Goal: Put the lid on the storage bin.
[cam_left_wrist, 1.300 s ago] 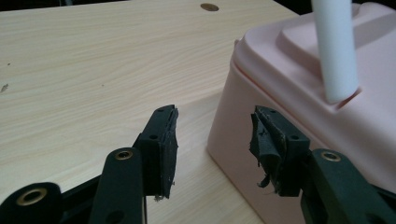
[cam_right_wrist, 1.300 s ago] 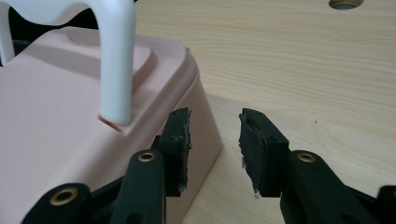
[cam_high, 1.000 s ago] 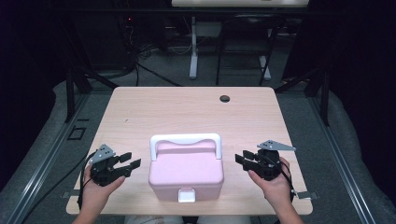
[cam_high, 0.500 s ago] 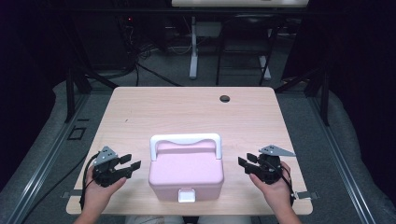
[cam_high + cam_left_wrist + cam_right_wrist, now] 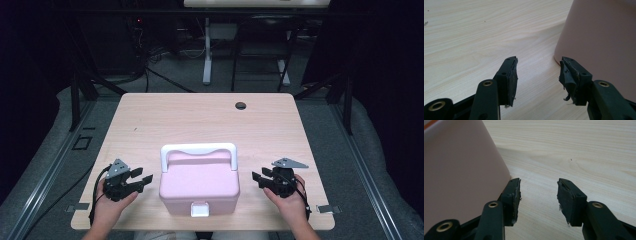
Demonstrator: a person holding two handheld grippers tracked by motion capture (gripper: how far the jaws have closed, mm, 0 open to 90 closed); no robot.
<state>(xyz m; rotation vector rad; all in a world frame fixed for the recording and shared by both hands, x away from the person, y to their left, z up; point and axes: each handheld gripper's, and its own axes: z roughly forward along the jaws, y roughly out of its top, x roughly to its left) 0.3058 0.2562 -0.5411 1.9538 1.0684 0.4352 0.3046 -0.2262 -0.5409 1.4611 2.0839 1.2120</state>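
Pink box sits at the desk's near edge between my claws; left claw and right claw both released, seemingly equally near.

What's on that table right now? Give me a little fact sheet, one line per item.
Table: light wood, a small dark round hole near its far edge.
Pink box: closed, white handle and white front latch, near the person's edge.
Left gripper: jaws open, nothing between them, beside the box's left wall.
Right gripper: jaws just been opening, nothing between them, beside the box's right wall.
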